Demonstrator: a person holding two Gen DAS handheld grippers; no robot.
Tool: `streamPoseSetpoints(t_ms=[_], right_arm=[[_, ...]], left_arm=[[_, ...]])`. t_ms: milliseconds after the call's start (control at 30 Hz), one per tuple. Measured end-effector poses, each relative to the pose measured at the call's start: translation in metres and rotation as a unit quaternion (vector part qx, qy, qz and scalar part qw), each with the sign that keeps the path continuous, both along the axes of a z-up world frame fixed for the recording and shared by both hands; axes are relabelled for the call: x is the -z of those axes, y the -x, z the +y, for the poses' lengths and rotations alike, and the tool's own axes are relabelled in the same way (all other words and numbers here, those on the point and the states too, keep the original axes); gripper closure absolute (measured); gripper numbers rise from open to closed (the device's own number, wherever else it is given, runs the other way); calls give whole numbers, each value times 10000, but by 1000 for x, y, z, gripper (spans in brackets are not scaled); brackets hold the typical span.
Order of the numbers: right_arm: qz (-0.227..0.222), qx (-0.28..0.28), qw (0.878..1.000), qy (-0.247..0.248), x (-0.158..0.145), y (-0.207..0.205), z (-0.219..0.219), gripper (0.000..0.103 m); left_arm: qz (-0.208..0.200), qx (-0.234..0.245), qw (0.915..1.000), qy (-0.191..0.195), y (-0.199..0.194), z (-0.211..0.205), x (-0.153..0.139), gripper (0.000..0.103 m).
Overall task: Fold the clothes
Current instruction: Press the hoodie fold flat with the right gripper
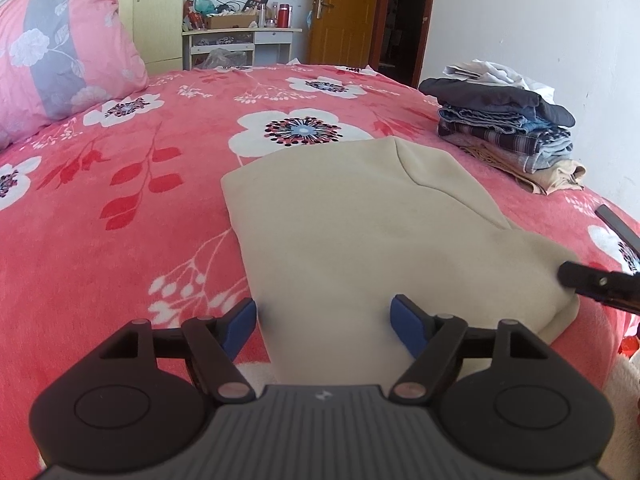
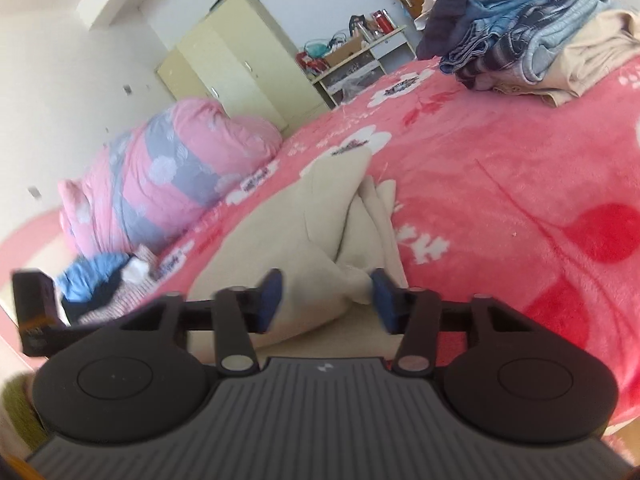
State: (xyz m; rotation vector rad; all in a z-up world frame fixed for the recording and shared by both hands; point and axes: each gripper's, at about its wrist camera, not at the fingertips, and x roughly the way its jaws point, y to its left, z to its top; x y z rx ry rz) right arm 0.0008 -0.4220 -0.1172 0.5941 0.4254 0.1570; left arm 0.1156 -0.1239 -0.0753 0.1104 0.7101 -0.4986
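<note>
A beige garment point(image 1: 360, 216), folded to a rough rectangle, lies flat on the pink flowered bedspread point(image 1: 120, 200). My left gripper point(image 1: 325, 326) is open over the garment's near edge, and its blue pads stand wide apart and hold nothing. My right gripper point(image 2: 328, 300) is at the garment's right corner, where the beige cloth point(image 2: 320, 216) bunches up between its blue pads. In the left wrist view the right gripper point(image 1: 583, 243) shows one black finger at the corner and the other off over the bedspread, so the jaws stand apart and do not press on the cloth.
A stack of folded clothes point(image 1: 508, 124) sits at the bed's far right. A rolled pink and grey quilt point(image 1: 60, 56) lies at the far left. Loose blue and striped clothes point(image 2: 104, 280) are heaped near it. Beyond the bed stand a cluttered desk point(image 1: 240, 32), a wardrobe and a door.
</note>
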Motion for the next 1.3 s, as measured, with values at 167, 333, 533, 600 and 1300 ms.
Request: streamPoseSetpoints(t_ms=[167, 333, 533, 600, 1300], right_arm=[[-87, -34, 9993, -361, 4, 2, -2, 82], [-93, 6, 9980, -631, 5, 10, -5, 86], [94, 2, 9955, -939, 22, 12, -11, 84], [100, -11, 9952, -974, 18, 15, -14, 81], [121, 17, 9820, 1885, -3, -17, 43, 79]], left_arm=[[-2, 58, 9999, -128, 0, -2, -3, 28], [30, 79, 9998, -190, 1, -5, -6, 31], [-108, 85, 9995, -287, 3, -11, -5, 30], [-208, 107, 9991, -366, 6, -13, -5, 30], [-856, -60, 9963, -72, 20, -8, -12, 31]])
